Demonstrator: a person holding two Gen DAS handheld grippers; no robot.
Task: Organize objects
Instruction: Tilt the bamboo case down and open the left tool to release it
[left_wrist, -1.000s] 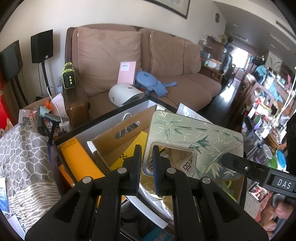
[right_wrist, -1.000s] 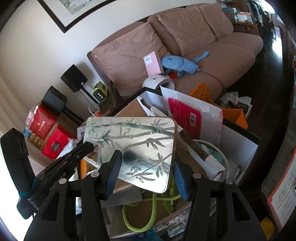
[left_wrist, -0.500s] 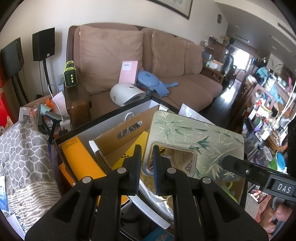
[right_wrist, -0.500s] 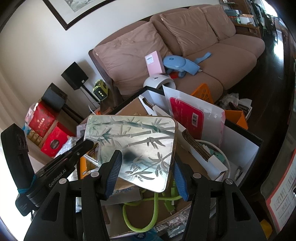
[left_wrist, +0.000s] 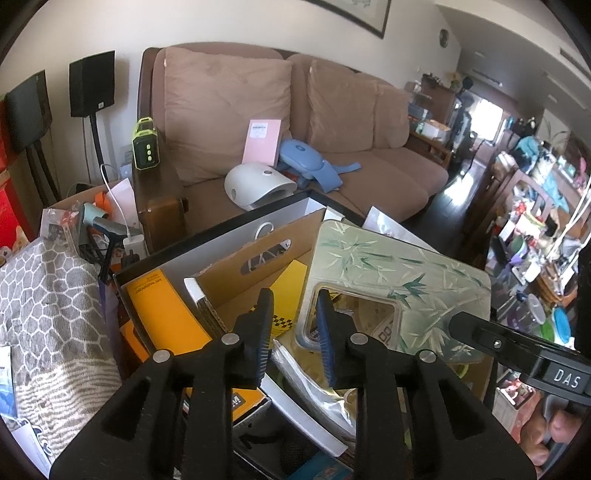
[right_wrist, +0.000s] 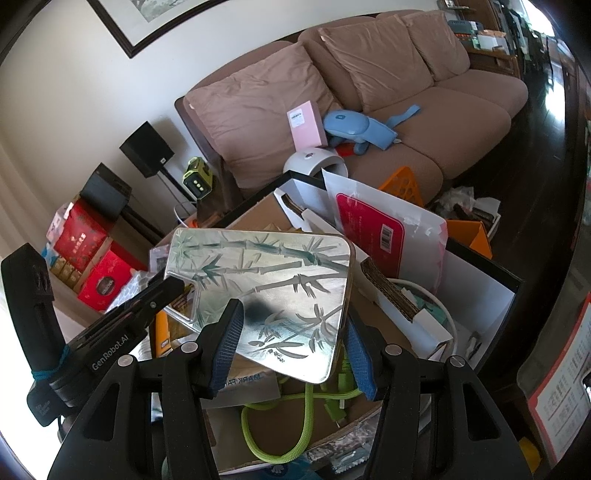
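A flat silvery tin with a green bamboo print (left_wrist: 388, 266) (right_wrist: 266, 266) hangs tilted over an open carton. It has a cut-out handle at one end. My left gripper (left_wrist: 294, 295) is at that handle. Its jaws are opening, the handle rim stands between them close to the right pad, and the left pad is off it. My right gripper (right_wrist: 291, 317) is shut on the tin's other end, one finger over the printed face and one at the far edge. One finger of each gripper shows in the other wrist's view: the right gripper's (left_wrist: 476, 330) and the left gripper's (right_wrist: 162, 295).
The black-rimmed carton (left_wrist: 221, 229) holds cardboard, an orange folder (left_wrist: 162, 314), a white bag with a red label (right_wrist: 373, 229) and a green cord (right_wrist: 295, 435). A brown sofa (left_wrist: 369, 177) stands behind, with a white domed device (left_wrist: 255, 184) on it. Grey patterned cloth (left_wrist: 44, 314) lies on the left.
My left gripper's jaws have parted from the tin's handle rim, which they pinched before. The tin and my right gripper have stayed where they were.
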